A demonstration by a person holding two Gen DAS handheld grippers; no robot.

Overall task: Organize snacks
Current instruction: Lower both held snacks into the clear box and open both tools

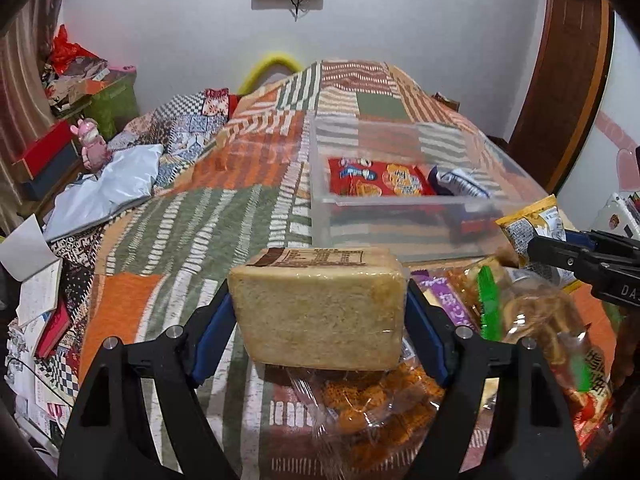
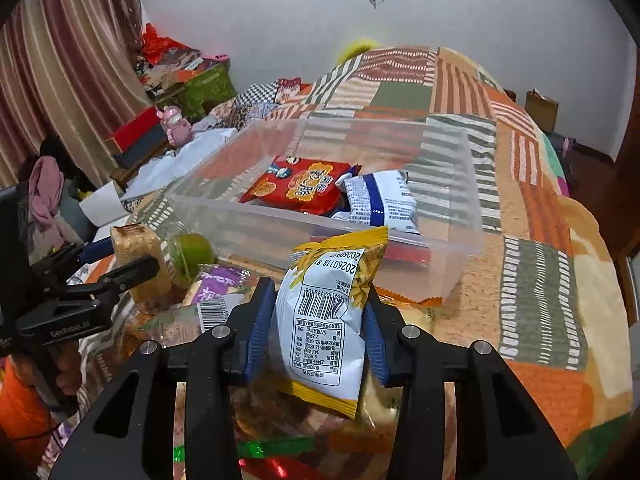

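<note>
My left gripper is shut on a wrapped tan bread block, held above a heap of loose snacks; the same block shows at the left of the right wrist view. My right gripper is shut on a yellow and white snack packet, whose barcode side faces the camera. That packet also appears at the right edge of the left wrist view. A clear plastic bin stands beyond both, holding a red packet and a blue and white packet.
A patchwork blanket covers the bed under everything. Loose wrapped snacks lie between the two grippers. At the left are cluttered boxes, a pink toy and papers. A wooden door frame is at the right.
</note>
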